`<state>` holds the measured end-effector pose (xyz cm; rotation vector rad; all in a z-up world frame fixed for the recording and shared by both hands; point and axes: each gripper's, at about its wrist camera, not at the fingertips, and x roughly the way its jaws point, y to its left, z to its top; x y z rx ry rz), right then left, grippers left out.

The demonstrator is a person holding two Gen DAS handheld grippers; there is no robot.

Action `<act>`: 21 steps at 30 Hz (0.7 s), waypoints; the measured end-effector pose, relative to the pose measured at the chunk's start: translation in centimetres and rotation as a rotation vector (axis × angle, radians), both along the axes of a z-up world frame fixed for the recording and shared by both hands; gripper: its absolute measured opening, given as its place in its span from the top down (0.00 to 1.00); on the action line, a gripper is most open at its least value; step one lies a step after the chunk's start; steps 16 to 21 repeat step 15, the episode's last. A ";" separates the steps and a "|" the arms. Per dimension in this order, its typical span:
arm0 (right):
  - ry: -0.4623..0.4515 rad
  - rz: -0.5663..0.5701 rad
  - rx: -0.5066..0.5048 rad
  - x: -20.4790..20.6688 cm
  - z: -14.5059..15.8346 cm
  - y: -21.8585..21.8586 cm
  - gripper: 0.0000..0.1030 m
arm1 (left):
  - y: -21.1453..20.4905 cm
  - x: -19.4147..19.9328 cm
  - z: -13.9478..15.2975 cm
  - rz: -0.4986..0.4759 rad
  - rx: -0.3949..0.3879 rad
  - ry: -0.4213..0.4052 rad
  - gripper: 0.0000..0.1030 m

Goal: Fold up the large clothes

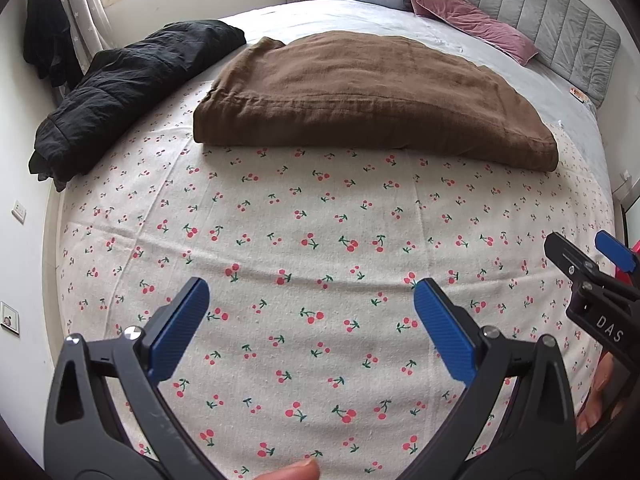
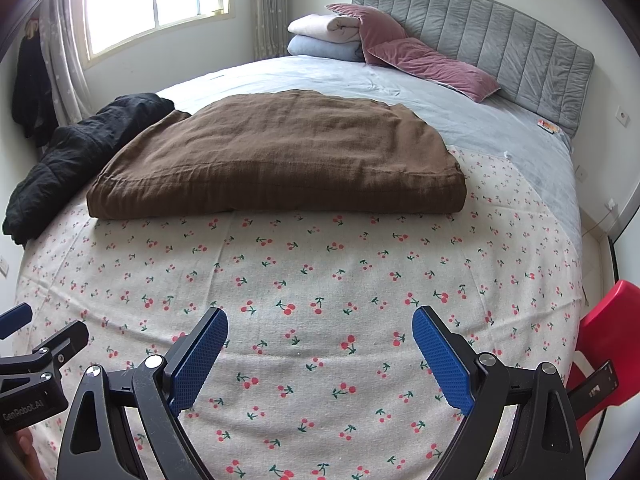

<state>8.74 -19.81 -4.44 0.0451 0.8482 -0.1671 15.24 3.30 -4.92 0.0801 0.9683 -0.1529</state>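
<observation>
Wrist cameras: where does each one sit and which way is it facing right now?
Left wrist: on the left tongs, low over the cherry-print sheet, facing the headboard; open blue fingers, a fingertip, right tongs at right edge.
Right wrist: on the right tongs, same heading; open fingers, left tongs at left edge, red chair at right.
Shared: brown folded garment, black garment, pillows.

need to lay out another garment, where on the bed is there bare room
Widest free patch: the cherry-print sheet between the folded brown garment and both open grippers. Also free: the grey sheet between the brown garment and the pink pillows. Crowded: left edge, where the black garment lies.
</observation>
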 end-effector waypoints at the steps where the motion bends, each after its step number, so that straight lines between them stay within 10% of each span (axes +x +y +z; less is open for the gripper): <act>1: 0.000 0.000 0.000 0.0 0.0 0.0 0.08 | 0.0 0.0 0.0 0.000 0.000 0.000 0.01; 21: 0.007 -0.002 0.002 0.0 -0.3 -0.1 0.08 | -0.1 -0.1 -0.1 -0.006 0.004 0.002 0.01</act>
